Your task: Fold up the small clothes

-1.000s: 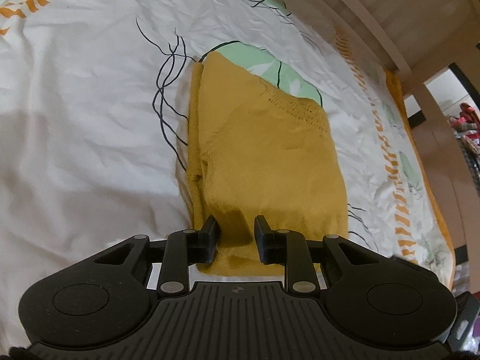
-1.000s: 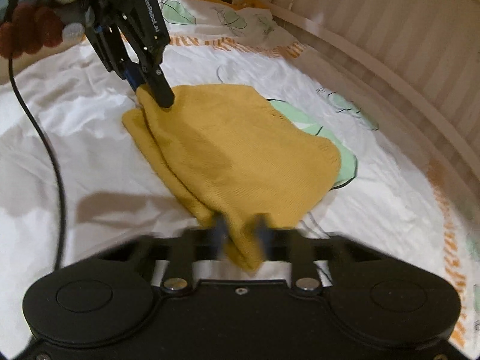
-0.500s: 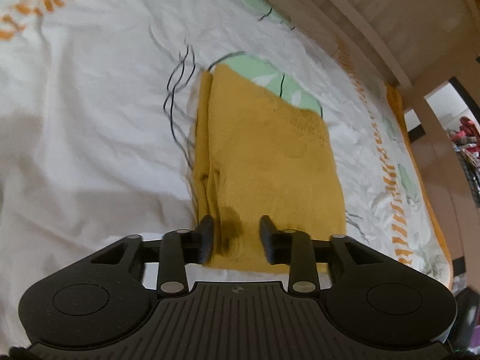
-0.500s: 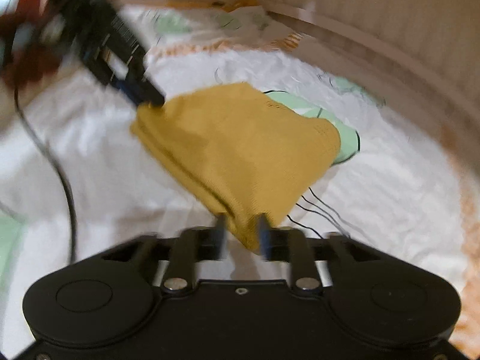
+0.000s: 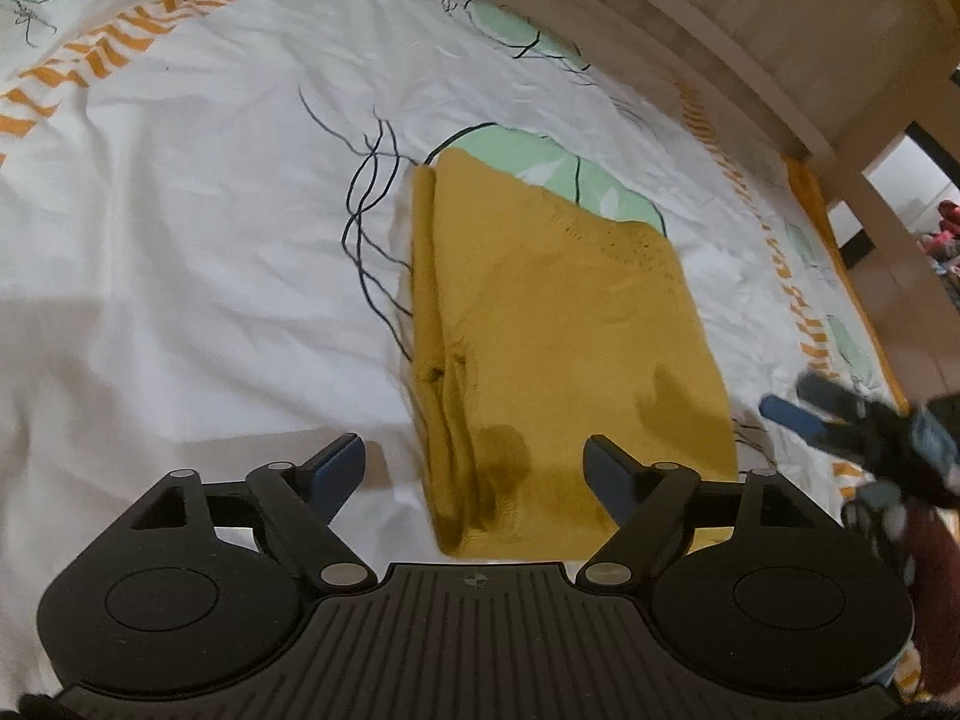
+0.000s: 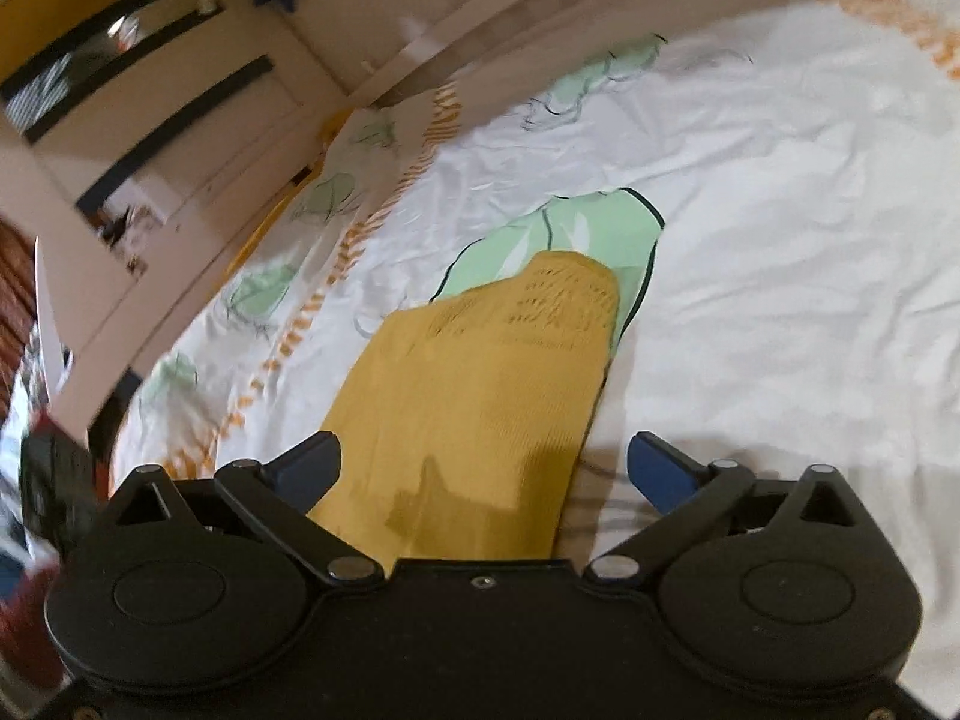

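Note:
A folded mustard-yellow knit garment (image 5: 558,348) lies flat on the white patterned bedsheet (image 5: 180,240). My left gripper (image 5: 474,462) is open and empty, its jaws spread wide above the garment's near edge. The right gripper shows at the right edge of the left wrist view (image 5: 804,408), blurred. In the right wrist view the garment (image 6: 480,396) runs away from me between my open right gripper (image 6: 483,462) fingers, which hold nothing.
The sheet has green leaf prints (image 5: 540,162) and orange stripes. A wooden bed rail (image 5: 750,48) runs along the far side. A doorway and room beyond show at the right (image 5: 912,192). White furniture with dark bars stands at the left in the right wrist view (image 6: 150,120).
Both grippers let go of the garment and opened wide. The garment now lies flat on the sheet. The right gripper swung round to a new angle.

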`<state>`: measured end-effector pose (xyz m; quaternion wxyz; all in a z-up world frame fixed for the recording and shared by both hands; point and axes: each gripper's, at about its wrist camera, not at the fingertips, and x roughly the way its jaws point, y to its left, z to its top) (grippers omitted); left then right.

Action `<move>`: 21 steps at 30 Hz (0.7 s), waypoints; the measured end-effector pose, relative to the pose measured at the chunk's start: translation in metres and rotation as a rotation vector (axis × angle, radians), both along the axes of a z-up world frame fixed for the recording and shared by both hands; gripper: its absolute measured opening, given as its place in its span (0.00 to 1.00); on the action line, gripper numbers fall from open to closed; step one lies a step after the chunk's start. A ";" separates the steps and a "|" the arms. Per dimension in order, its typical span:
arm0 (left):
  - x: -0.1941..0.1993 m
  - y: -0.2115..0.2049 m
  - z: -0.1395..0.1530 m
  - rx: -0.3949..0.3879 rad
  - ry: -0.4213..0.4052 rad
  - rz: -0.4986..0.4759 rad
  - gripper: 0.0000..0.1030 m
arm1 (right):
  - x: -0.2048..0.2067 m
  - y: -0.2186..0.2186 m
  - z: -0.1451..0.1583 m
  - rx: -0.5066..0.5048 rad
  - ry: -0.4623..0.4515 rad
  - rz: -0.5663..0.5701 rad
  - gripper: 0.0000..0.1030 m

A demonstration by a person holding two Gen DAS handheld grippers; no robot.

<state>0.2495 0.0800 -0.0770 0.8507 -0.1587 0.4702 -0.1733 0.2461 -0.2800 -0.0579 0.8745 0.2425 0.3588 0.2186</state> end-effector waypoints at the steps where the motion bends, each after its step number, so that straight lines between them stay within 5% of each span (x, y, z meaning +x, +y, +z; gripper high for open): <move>1: 0.001 -0.001 -0.003 -0.002 0.009 -0.004 0.86 | 0.007 -0.001 -0.004 0.028 0.015 -0.010 1.00; 9: 0.012 -0.017 -0.018 -0.024 0.046 -0.047 0.99 | 0.042 -0.007 -0.034 0.153 0.106 -0.013 1.00; 21: 0.031 -0.041 -0.028 -0.107 0.066 -0.077 0.99 | 0.083 0.004 -0.044 0.220 0.083 0.078 1.00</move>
